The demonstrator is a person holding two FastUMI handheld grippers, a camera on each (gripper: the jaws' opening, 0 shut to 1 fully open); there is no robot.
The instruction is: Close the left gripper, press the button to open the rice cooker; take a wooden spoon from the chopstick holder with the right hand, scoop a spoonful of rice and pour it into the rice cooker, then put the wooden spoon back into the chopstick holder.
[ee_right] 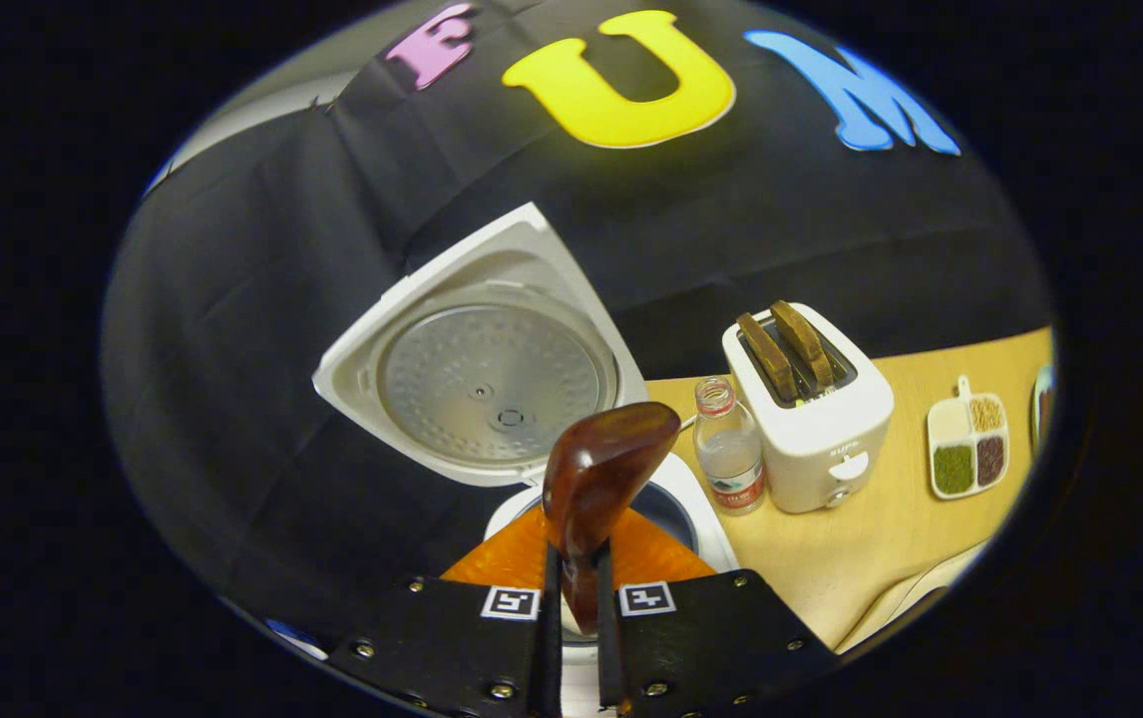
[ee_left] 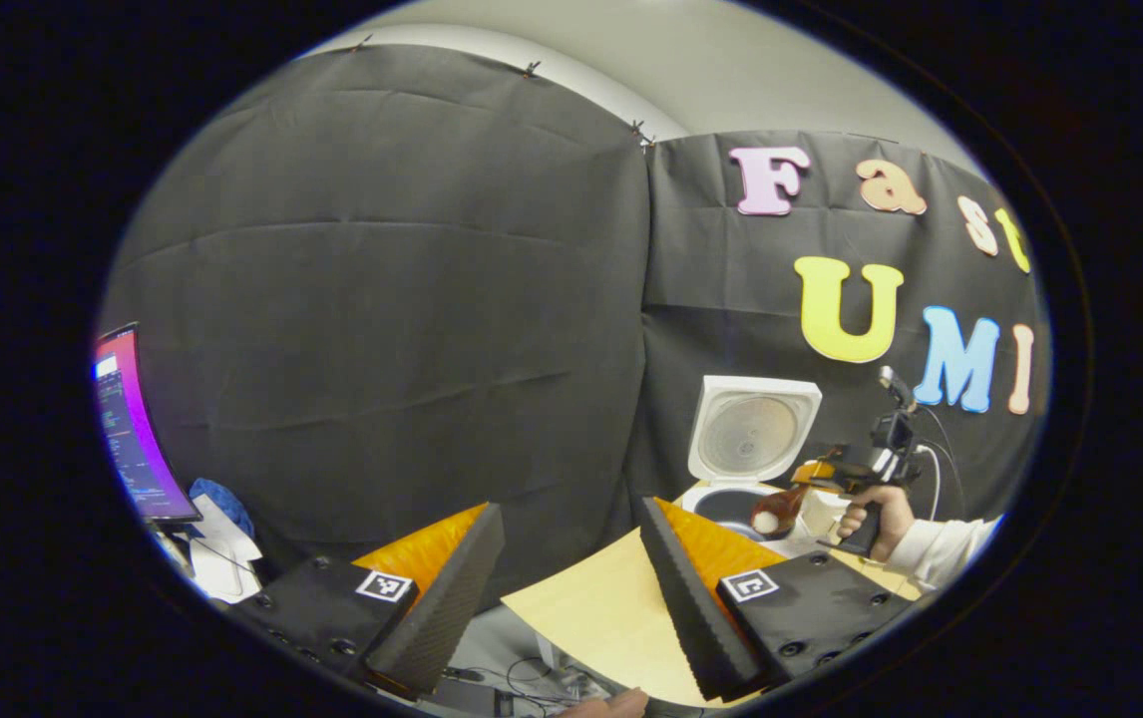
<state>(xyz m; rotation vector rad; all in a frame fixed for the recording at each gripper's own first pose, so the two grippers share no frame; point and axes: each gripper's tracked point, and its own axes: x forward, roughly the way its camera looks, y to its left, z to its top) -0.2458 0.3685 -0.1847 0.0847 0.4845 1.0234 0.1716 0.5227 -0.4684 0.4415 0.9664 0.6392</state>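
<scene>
In the right gripper view my right gripper (ee_right: pixel 572 590) is shut on the handle of the dark wooden spoon (ee_right: pixel 599 469). The spoon's bowl shows its back and tilts over the dark inner pot (ee_right: pixel 673 507) of the white rice cooker, whose lid (ee_right: pixel 484 371) stands open. The left gripper view shows the same cooker (ee_left: pixel 753 431) far right, with a hand holding the right gripper (ee_left: pixel 856 469) and the spoon (ee_left: pixel 779 507), white rice at its tip, over the pot rim. My left gripper (ee_left: pixel 567 598) is open and holds nothing, well left of the cooker.
A water bottle (ee_right: pixel 728 459), a white toaster (ee_right: pixel 811 414) with two bread slices and a small divided dish of grains (ee_right: pixel 968 449) stand right of the cooker on the wooden table (ee_right: pixel 871 543). A monitor (ee_left: pixel 133 429) and a blue cloth (ee_left: pixel 222 499) sit far left.
</scene>
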